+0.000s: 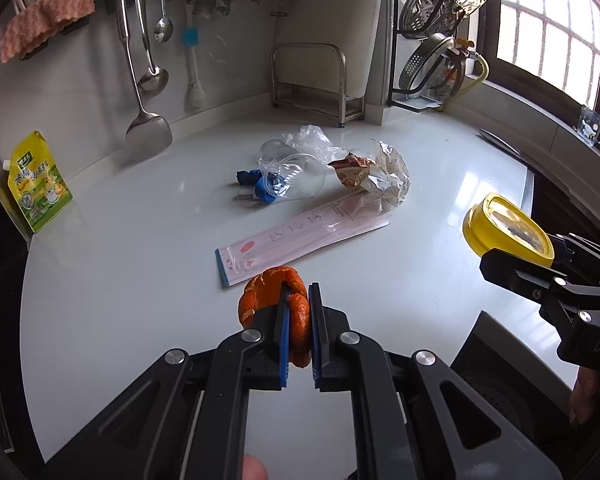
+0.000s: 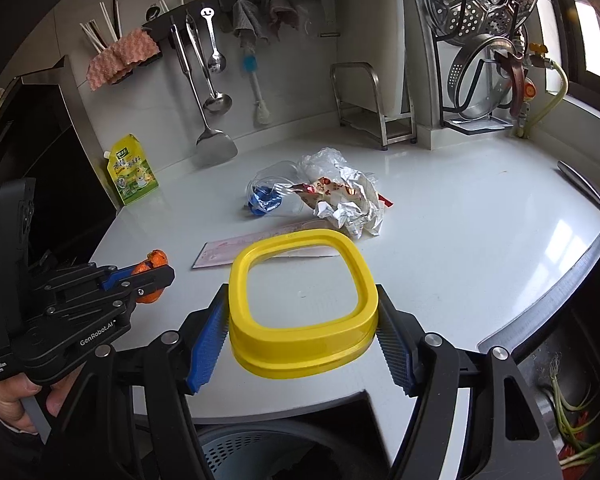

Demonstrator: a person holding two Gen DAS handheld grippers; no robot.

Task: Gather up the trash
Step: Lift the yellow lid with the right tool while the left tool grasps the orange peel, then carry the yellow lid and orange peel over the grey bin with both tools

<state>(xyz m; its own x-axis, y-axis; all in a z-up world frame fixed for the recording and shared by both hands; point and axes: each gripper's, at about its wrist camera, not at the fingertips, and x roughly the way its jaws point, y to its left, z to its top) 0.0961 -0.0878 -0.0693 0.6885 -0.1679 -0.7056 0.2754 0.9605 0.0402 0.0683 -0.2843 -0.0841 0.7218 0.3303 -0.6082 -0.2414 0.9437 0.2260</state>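
Above the white countertop [image 1: 120,264], my left gripper [image 1: 298,320] is clamped on curled orange peel [image 1: 274,294]; my right gripper [image 2: 300,342] squeezes a yellow plastic lid frame [image 2: 302,344] above a grey bin [image 2: 260,452].

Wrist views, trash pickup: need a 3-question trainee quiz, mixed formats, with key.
1. True or false: the left gripper is shut on the orange peel.
2. What does the right gripper hold? A) clear plastic cup B) yellow lid C) green refill pouch
3. Fill in: the pink paper sleeve lies flat on the white ____.

Key: 1 true; 2 B, the yellow lid; 3 countertop.
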